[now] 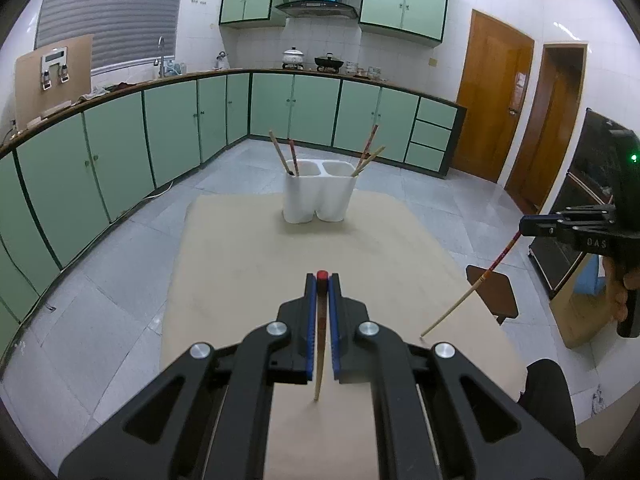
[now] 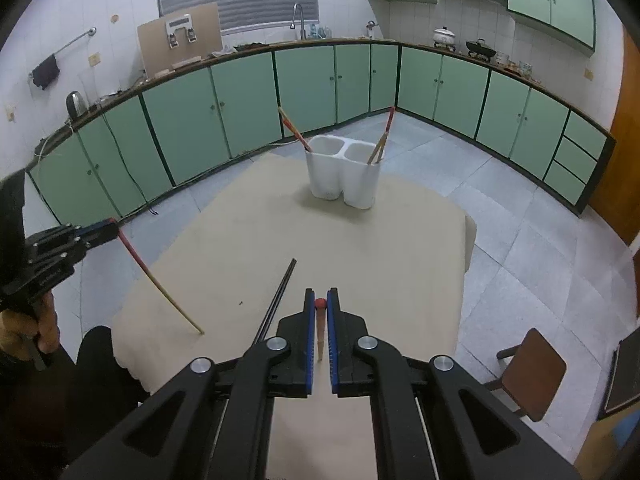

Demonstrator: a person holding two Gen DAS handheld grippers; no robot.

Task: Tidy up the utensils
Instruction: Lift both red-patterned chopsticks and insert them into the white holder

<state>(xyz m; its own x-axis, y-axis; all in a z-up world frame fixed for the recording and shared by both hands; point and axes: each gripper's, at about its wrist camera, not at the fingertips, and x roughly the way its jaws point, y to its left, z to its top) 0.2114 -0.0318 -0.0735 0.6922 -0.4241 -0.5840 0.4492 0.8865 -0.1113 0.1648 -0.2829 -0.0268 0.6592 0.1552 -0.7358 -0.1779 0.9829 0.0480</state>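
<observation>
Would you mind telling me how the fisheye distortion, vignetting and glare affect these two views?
Left wrist view: the counter bows into a curve, the corners go black, and the white holder stays sharp. Right wrist view: the same bowing of the cabinets, dark corners, even soft lighting on the table, and no strong glare.

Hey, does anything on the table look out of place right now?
Yes: a pair of black chopsticks lies loose on the table, not in the white holder. Each hand-held gripper, left and right, holds one red-topped chopstick.
</observation>
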